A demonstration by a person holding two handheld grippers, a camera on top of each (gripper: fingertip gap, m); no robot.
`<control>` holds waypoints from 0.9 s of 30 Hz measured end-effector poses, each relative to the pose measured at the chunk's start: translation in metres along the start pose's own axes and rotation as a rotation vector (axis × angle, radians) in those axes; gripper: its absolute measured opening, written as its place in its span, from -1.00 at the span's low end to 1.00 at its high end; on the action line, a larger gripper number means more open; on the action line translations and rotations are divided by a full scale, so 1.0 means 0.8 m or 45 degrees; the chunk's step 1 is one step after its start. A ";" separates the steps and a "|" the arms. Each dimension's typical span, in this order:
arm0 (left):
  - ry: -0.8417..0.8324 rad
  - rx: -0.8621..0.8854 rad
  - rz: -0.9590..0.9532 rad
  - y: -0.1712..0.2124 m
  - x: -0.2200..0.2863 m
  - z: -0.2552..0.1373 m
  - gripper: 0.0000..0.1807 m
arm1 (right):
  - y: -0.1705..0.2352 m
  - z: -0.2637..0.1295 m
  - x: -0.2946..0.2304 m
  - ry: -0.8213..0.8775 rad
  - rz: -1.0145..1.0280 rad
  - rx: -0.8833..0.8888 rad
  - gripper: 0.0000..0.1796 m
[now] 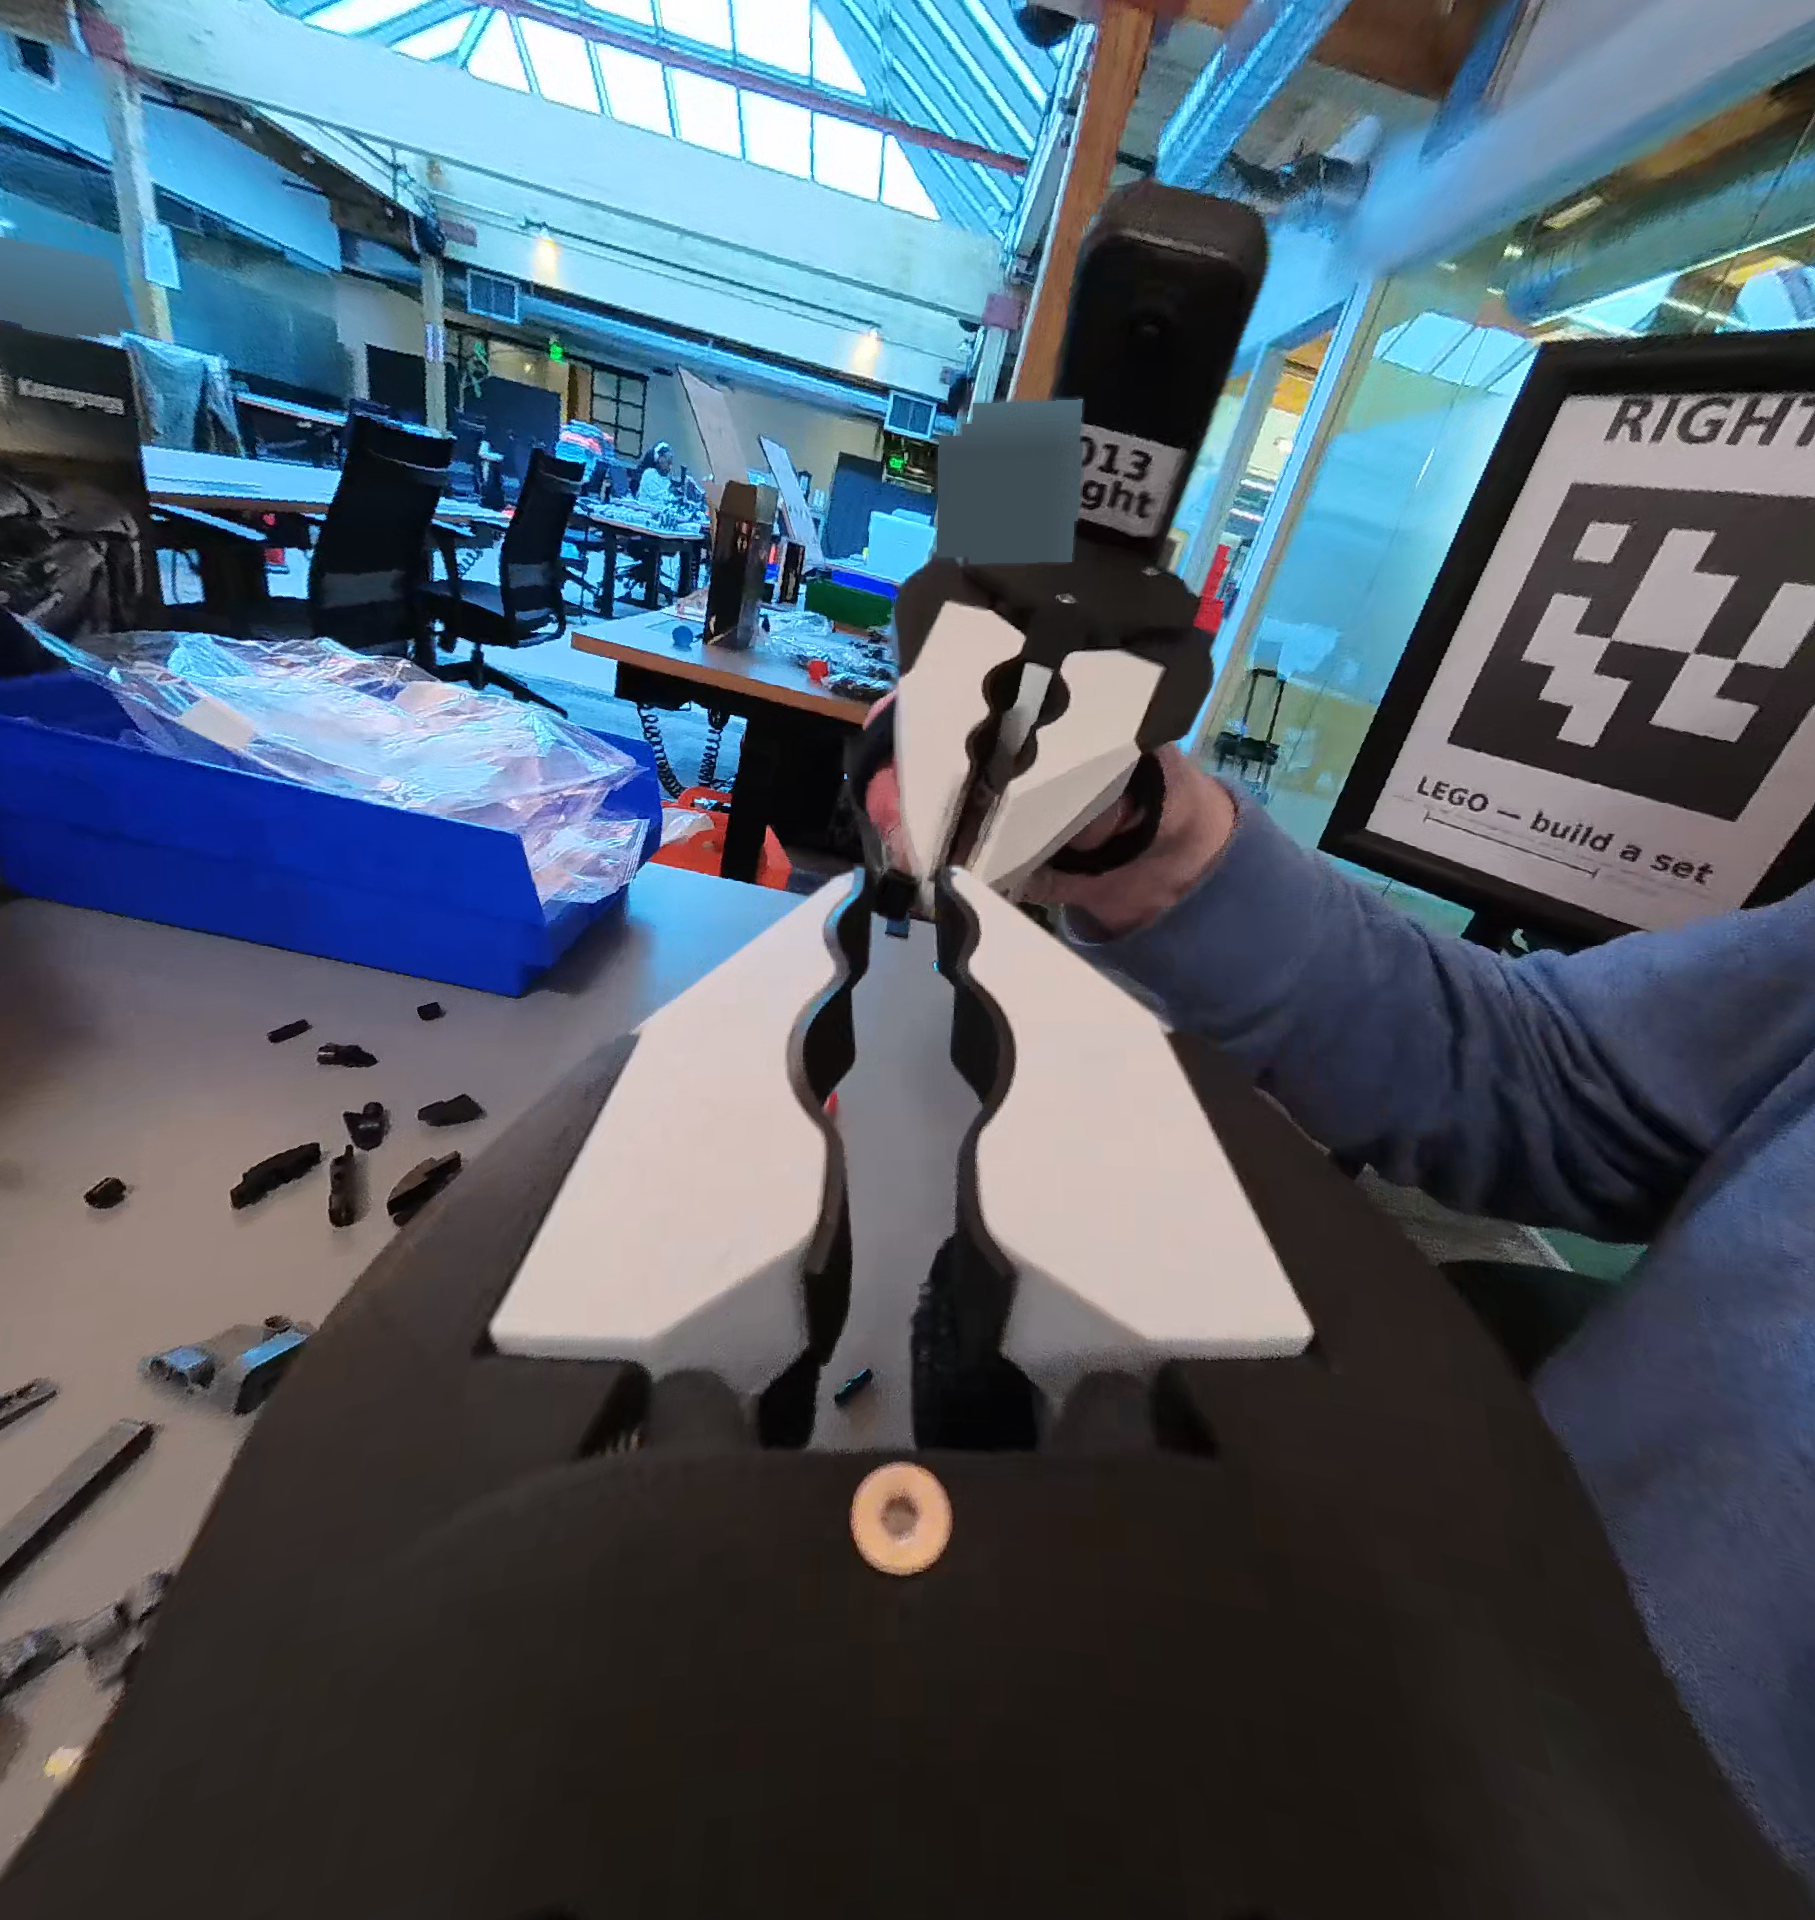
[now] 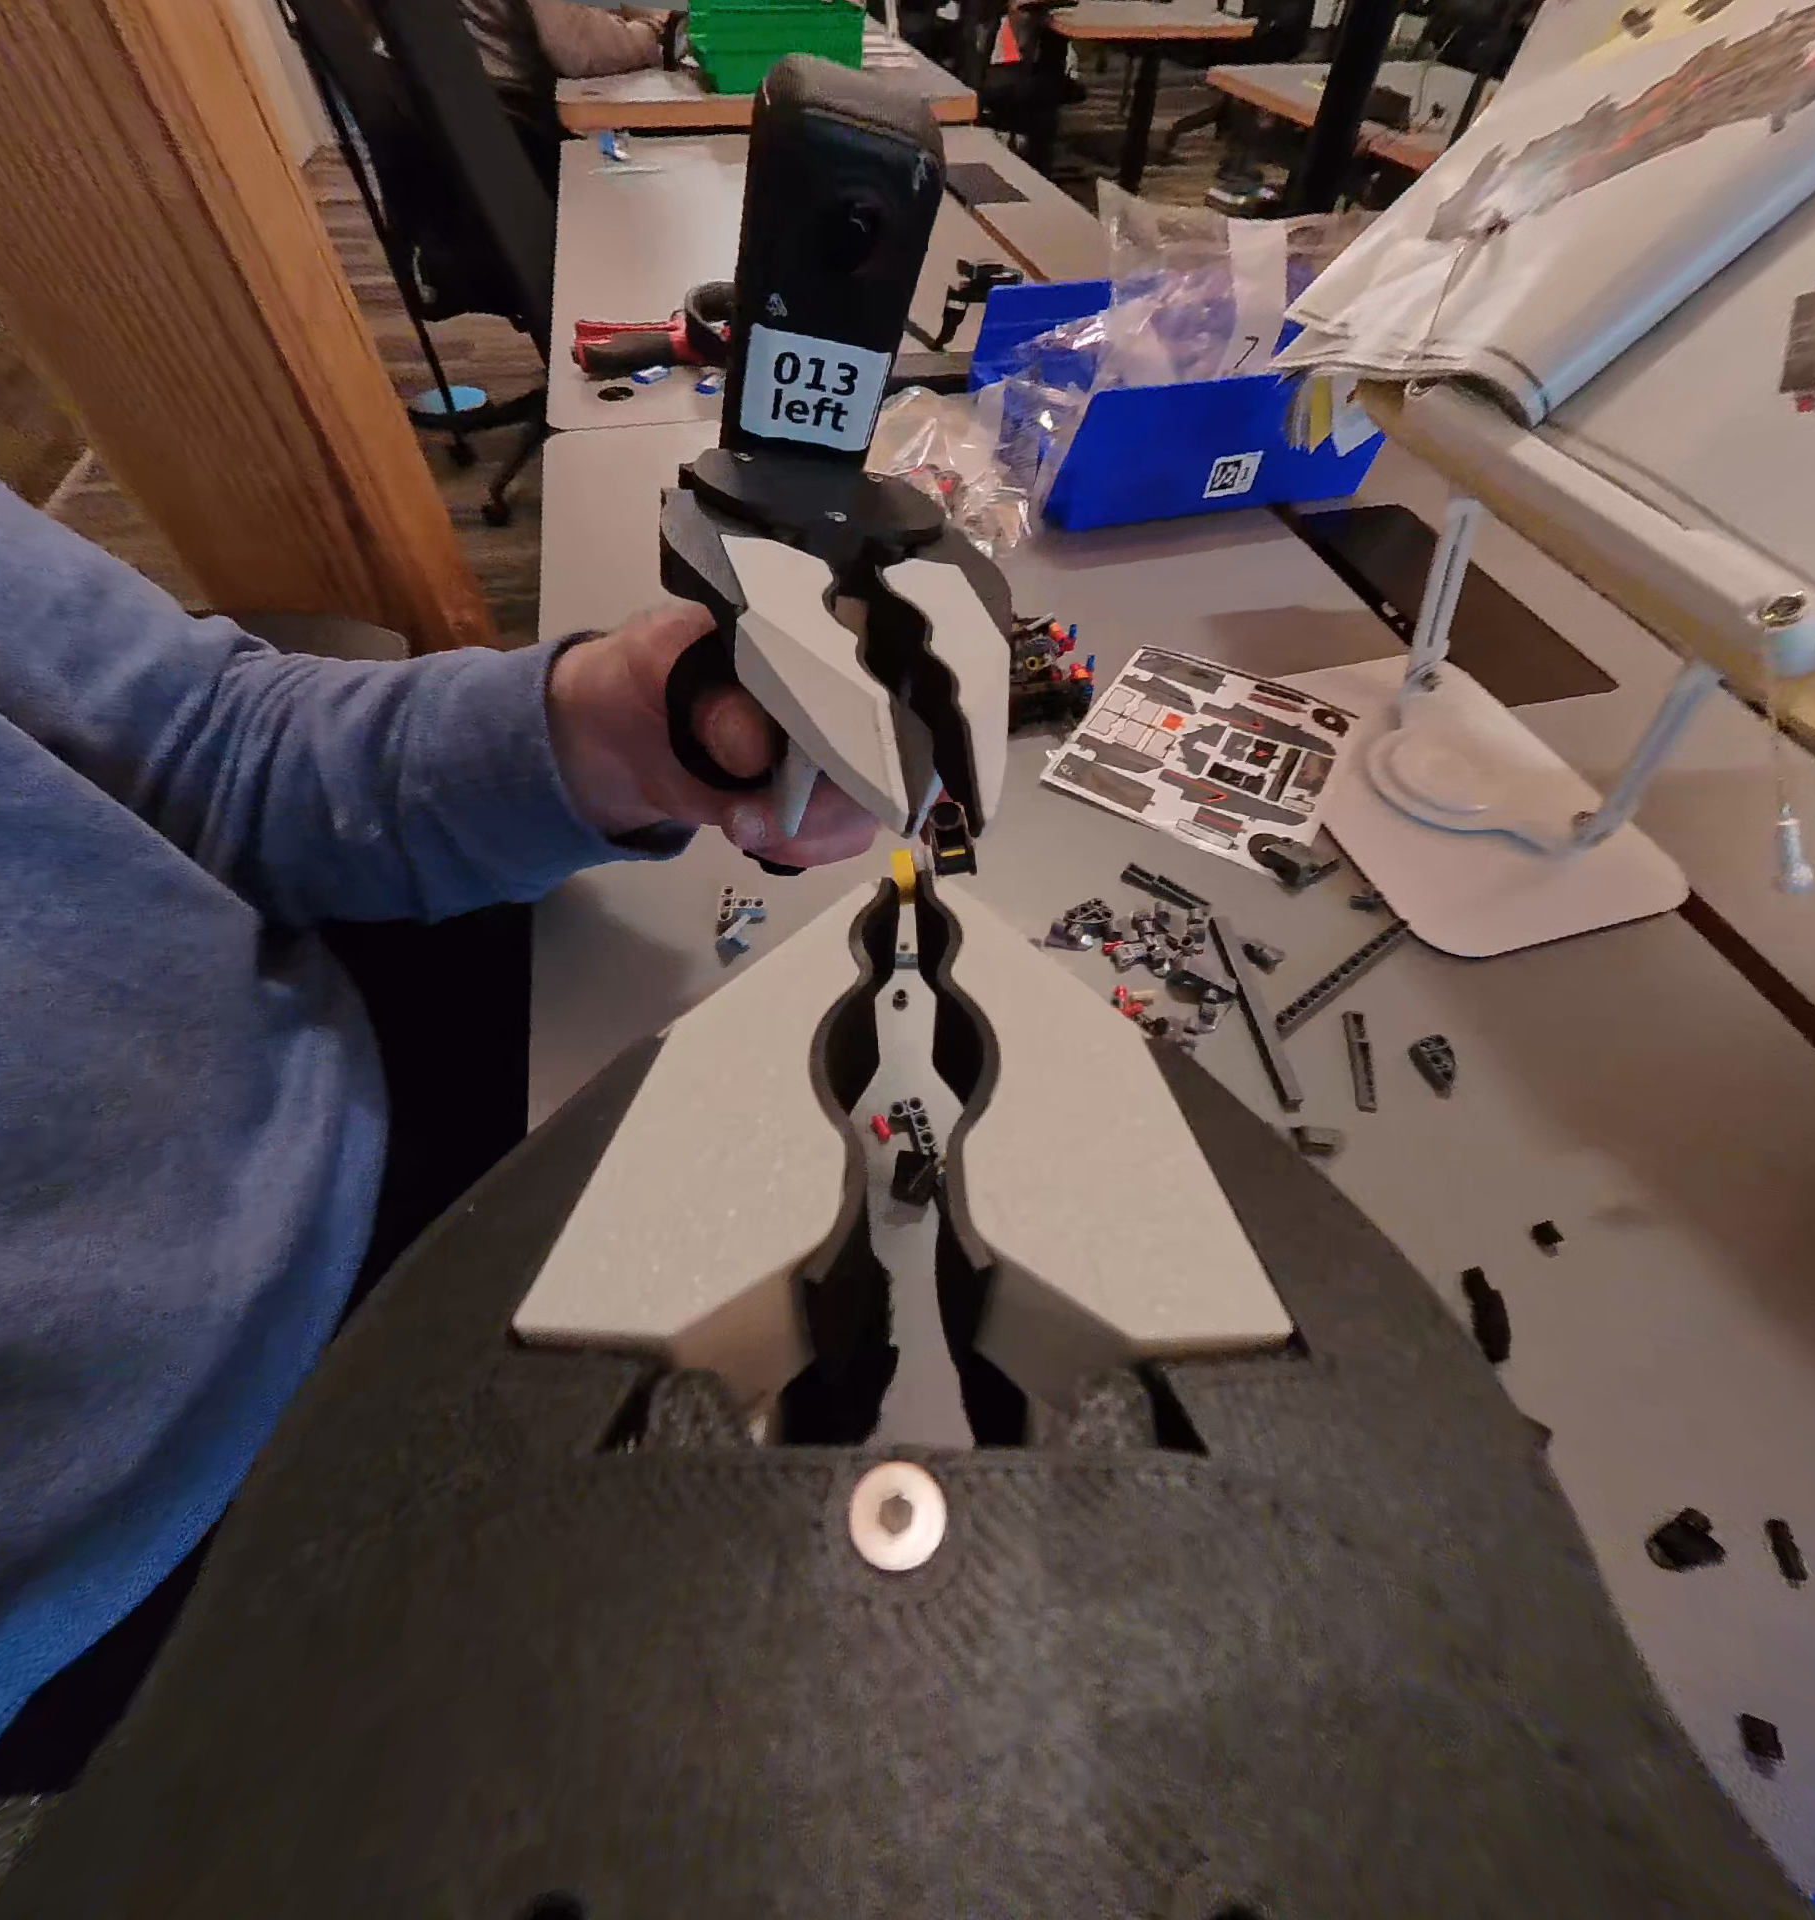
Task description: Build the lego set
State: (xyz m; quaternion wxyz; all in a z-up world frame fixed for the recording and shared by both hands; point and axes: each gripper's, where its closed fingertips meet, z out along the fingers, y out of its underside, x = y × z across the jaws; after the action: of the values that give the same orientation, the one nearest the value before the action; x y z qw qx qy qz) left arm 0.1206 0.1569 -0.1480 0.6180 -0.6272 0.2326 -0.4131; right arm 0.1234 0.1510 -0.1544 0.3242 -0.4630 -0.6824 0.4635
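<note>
Both grippers are raised above the grey table (image 2: 1661, 1299) and meet tip to tip. The left gripper (image 1: 898, 899) has its jaws drawn narrow on a small black piece (image 1: 895, 896), pinched right at the tips; in the right wrist view that gripper (image 2: 947, 821) comes down from above with the same black piece (image 2: 951, 831) at its tips. The right gripper (image 2: 911, 883) is closed narrow on a small yellow piece (image 2: 904, 871), which sits just beside the black one (touching or a hair apart, I cannot tell). A hand (image 2: 664, 738) in a blue sleeve holds the left gripper's handle. On the table, loose black and grey lego parts (image 2: 1163, 935) lie scattered to the right, with a printed parts sheet (image 2: 1199, 748) beyond them and a small built section (image 2: 1048, 665) farther back. A blue bin (image 1: 259, 831) full of clear plastic bags (image 1: 363, 717) stands at the far side. More black pieces (image 1: 363, 1143) lie near the bin. A framed marker sign (image 1: 1630, 644) stands off to the right
</note>
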 end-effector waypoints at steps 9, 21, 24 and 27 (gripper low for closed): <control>-0.015 0.016 0.039 0.001 0.000 0.000 -0.94 | 0.003 0.001 -0.002 -0.075 0.058 0.013 -1.00; -0.258 0.114 0.130 -0.012 -0.018 0.001 -1.00 | -0.003 -0.011 0.024 0.242 0.018 0.068 -0.82; -0.320 0.117 0.197 -0.011 -0.016 0.007 -1.00 | -0.003 -0.010 0.021 0.389 -0.009 0.062 -0.82; -0.354 0.062 0.185 0.001 -0.023 0.015 -1.00 | 0.013 -0.005 0.021 0.458 0.007 0.029 -0.87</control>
State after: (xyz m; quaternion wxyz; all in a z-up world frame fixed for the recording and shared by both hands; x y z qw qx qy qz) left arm 0.1207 0.1788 -0.1518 0.6876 -0.6445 0.1796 -0.2821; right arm 0.1241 0.1694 -0.1626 0.4450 -0.5365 -0.6068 0.3820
